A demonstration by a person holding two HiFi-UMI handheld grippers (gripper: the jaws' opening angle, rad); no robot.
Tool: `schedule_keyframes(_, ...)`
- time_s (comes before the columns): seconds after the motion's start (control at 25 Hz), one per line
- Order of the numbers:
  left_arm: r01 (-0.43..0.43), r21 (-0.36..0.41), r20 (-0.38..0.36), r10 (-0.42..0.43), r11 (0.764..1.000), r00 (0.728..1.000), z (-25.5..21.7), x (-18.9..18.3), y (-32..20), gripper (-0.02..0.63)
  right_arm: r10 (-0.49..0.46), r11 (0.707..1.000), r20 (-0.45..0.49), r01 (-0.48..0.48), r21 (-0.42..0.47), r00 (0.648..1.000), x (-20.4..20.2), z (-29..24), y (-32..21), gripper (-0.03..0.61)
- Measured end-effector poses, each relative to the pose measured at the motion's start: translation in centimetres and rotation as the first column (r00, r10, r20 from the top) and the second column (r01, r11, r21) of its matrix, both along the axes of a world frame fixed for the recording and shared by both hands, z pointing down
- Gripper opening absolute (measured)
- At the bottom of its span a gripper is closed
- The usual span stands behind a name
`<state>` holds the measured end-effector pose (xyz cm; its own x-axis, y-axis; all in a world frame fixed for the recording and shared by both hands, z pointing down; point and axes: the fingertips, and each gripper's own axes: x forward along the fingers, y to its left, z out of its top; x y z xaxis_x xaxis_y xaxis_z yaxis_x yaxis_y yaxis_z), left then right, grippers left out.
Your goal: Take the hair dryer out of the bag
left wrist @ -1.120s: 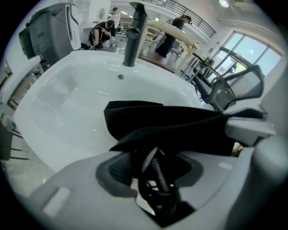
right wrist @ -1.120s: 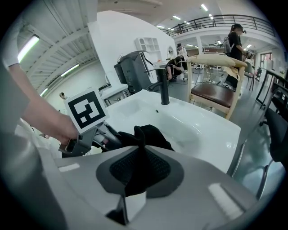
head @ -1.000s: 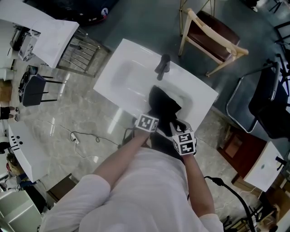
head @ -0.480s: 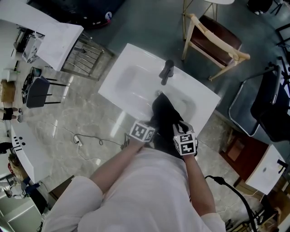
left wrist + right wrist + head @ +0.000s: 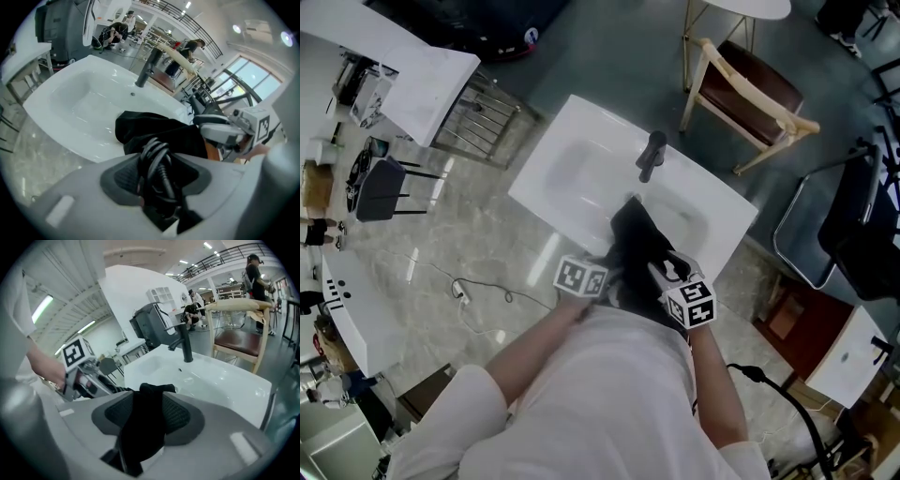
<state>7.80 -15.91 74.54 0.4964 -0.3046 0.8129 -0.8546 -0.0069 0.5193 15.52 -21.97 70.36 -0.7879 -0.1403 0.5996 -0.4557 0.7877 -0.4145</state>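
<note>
A white sink (image 5: 572, 159) is lying ahead of both sets of fingers, with a black bag (image 5: 639, 244) slumping over its near rim just beyond them. The right gripper (image 5: 147, 404) is pointing down at the bag. Its fingers have just been opening wide, with a fold of the bag standing between them. The left gripper (image 5: 157, 157) is clamping a coiled black cord (image 5: 161, 183) between its fingers; the hair dryer itself is staying out of sight.
</note>
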Motion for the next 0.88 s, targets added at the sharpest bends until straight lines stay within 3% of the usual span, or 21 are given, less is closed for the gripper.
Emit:
schedule_keyframes(0.12,0.024,0.01,-0.012,-0.024,1.0,1.0,-0.5,-0.5,0.0,0.19,0.017,1.0,0.069,-0.017,0.009,0.997,0.4,-1.9,0.1,0.204)
schedule_keyframes(0.28,0.045,0.027,-0.026,-0.045,0.999,0.999,-1.1,-0.9,0.2,0.189,0.124,0.992,0.11,-0.123,-0.02,0.986,2.3,-2.5,-0.8,0.202)
schedule_keyframes(0.48,0.051,0.042,-0.041,-0.049,0.998,0.998,-2.1,-1.5,1.0,0.189,0.247,0.967,0.039,-0.244,-0.069,0.968,5.2,0.3,-1.9,0.176)
schedule_keyframes(0.64,0.051,0.068,-0.07,-0.046,0.996,0.997,-3.4,-1.8,1.1,0.189,0.192,0.977,-0.049,-0.196,-0.088,0.98,6.1,3.6,-1.5,0.176)
schedule_keyframes(0.88,0.033,0.098,-0.095,-0.024,0.995,0.995,-5.0,-1.9,0.6,0.189,-0.003,0.99,-0.168,-0.021,-0.14,0.986,5.9,8.0,-0.2,0.184)
